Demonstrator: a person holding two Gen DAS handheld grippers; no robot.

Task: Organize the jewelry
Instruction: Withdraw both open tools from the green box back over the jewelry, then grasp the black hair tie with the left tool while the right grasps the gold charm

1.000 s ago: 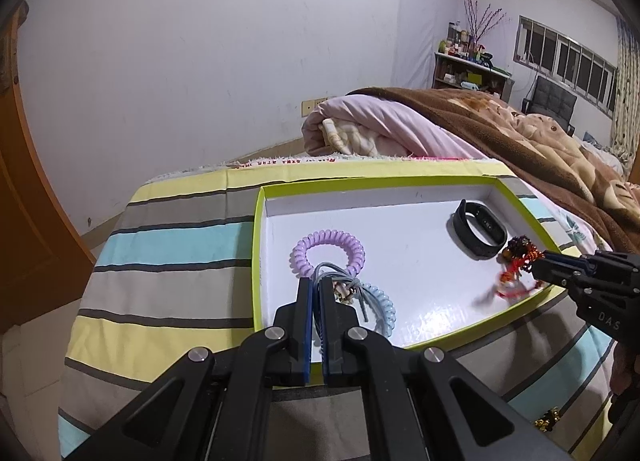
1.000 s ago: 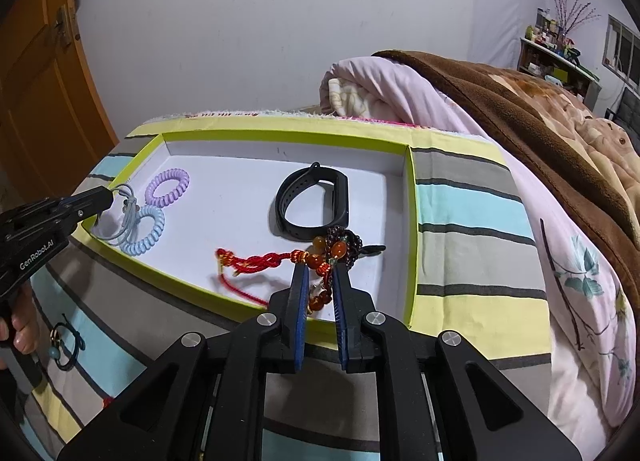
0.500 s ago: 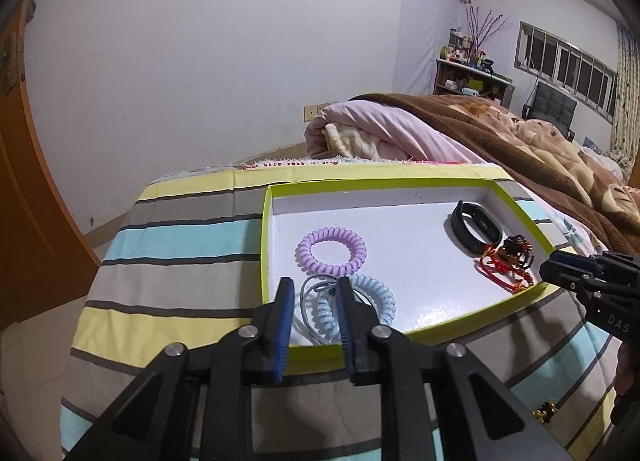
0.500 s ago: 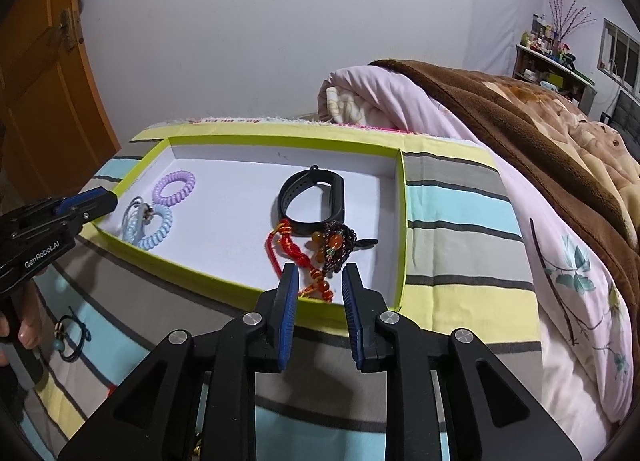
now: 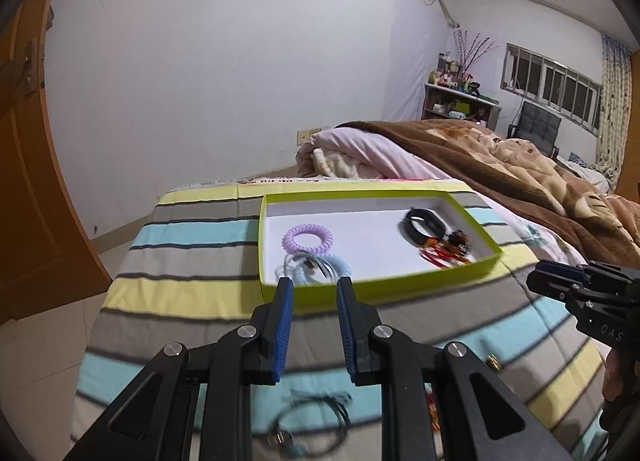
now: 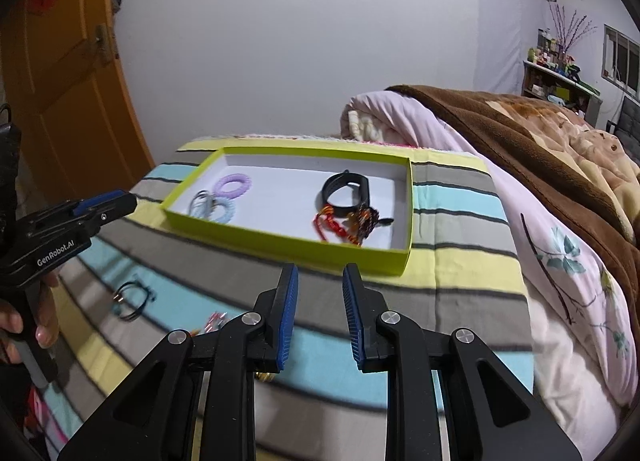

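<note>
Both hand-held grippers (image 5: 314, 287) (image 6: 320, 275) gape empty before the green tray (image 6: 280, 243), its length crosswise.

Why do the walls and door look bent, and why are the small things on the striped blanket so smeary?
Left wrist view: the wide lens bows the orange door and darkens the corners; the black cord bracelet near the bottom edge smears with motion. Right wrist view: same bending; the green tray edge and striped blanket look soft, while the hand-held gripper stays sharp.
</note>
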